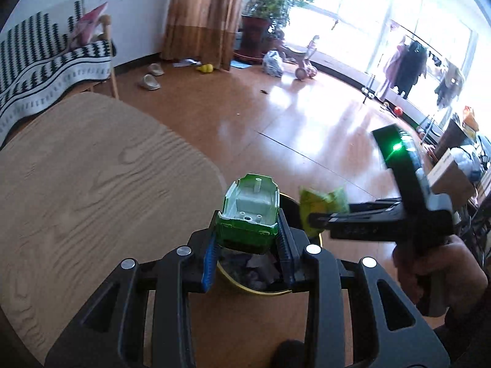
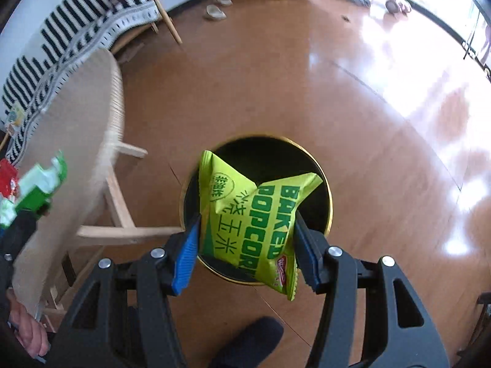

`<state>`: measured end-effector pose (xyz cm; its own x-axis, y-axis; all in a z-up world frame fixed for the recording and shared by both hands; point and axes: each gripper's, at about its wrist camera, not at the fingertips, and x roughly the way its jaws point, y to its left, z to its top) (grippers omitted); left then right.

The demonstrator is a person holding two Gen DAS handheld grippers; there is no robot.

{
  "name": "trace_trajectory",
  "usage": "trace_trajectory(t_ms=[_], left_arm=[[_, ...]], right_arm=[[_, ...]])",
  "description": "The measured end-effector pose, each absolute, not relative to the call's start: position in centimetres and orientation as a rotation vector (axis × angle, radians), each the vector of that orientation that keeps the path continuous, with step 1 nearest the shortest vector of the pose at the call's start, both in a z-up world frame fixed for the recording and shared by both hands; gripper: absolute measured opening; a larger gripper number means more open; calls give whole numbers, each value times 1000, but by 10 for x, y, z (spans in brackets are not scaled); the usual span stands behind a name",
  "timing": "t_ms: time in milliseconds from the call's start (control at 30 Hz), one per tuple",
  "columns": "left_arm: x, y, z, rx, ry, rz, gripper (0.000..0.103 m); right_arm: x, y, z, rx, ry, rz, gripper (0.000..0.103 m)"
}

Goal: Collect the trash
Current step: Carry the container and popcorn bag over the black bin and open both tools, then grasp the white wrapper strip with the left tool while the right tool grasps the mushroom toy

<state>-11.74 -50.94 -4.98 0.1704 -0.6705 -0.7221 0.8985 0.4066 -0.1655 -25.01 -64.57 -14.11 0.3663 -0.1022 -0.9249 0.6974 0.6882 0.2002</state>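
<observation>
While the left wrist camera looks down along its own fingers, the left gripper (image 1: 250, 239) has its blue-padded jaws pressed against the two sides of a green and white drink carton (image 1: 250, 214), whose opened top with a small white spout faces the lens. Just beneath the carton sits a black trash bin (image 1: 267, 288) with a gold rim on the brown wooden floor (image 1: 276, 116), and crumpled scraps lie inside it. A round light-wood table (image 1: 92, 168) fills the left of this view, close beside the bin. To the right, the right gripper (image 1: 310, 217) reaches in sideways, pinching a yellow-green snack bag (image 1: 322, 205) over the far edge of the bin; a hand (image 1: 429, 263) holds its handle, and a green light glows on its body. Farther back stand a bench with a black-and-white patterned cover (image 1: 46, 58), brown curtains (image 1: 202, 15) and a pair of slippers (image 1: 152, 76).

From the right wrist camera, the right gripper (image 2: 247, 245) points steeply down and clamps the popcorn bag (image 2: 254, 214), printed "BAKED POPCORN", by its two side edges. The bag hangs directly over the open mouth of the trash bin (image 2: 328, 211), whose inside appears dark here. At the left edge, blurred, the green carton (image 2: 40, 190) shows in front of the table (image 2: 79, 116), whose wooden legs stand beside the bin. A dark shoe tip (image 2: 245, 346) shows at the bottom edge.
</observation>
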Motion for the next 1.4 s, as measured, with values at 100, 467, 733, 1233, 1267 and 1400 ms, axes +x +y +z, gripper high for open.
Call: trace_trajectory(t_ms=[100,467,733,1233,1267,1400], left_arm=[[-117,-524,-55,332,831,-1151,33],[-116,-532,-60,322,848,-1141,33],[-120,-537,-64,327,861,-1147,33],[-147,-583,-89,356,914,-1218,72],[-148,-585,-89,351,903,-1216,76],[-149,-586,-90,349,907,-1216,76]], right_arm=[[-254,-651,-155,662,1124,-560,56],[-243,-653,-160,667,1127,-550,66],[-249,-653,-144,674,1070,-575,71],[-296,-676,-112,732,936,-703,81],[-297,-677,-111,733,932,-705,81],[-300,-679,-109,733,926,-708,82]])
